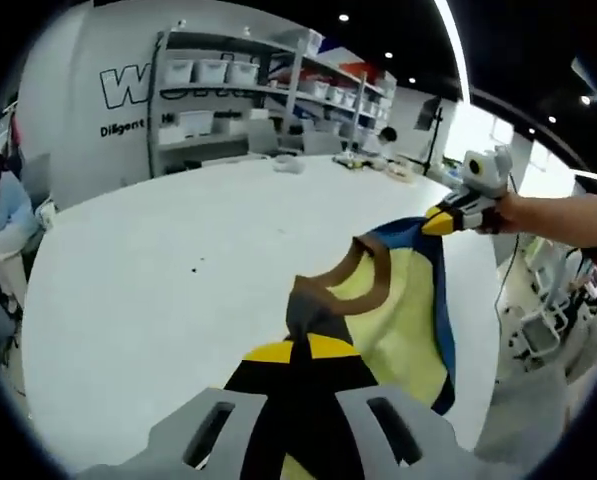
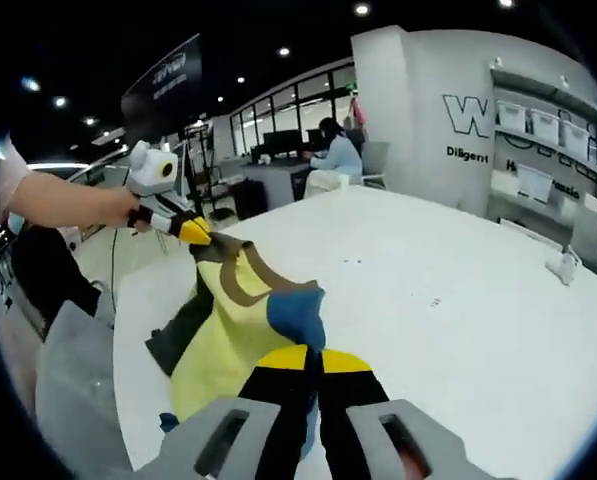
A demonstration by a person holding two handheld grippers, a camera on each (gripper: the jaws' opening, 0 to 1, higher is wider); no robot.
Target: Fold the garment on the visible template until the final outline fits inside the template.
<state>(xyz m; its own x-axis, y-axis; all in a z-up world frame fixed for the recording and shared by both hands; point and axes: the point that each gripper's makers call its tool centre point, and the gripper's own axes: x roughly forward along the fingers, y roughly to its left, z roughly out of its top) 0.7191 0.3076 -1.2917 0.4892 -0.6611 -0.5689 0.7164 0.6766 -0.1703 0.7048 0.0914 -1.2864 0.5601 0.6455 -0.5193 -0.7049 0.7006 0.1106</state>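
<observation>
The garment [image 1: 403,310] is yellow with blue edging and a brown collar band, and it hangs stretched in the air between both grippers above the white table [image 1: 178,260]. My left gripper [image 1: 300,350] is shut on a grey-brown corner of it. In the same view the right gripper [image 1: 440,222] pinches the blue edge at the far end, held by a person's hand. In the right gripper view my right gripper [image 2: 308,358] is shut on a blue corner of the garment [image 2: 233,315], and the left gripper [image 2: 193,230] clamps the far corner. I cannot make out a template.
The round white table [image 2: 458,290] stretches wide under the cloth, with small items [image 1: 363,162] at its far side. Metal shelves with white bins [image 1: 228,90] stand against the wall. A person sits at a desk [image 2: 333,155] beyond the table, another [image 1: 3,220] at the left.
</observation>
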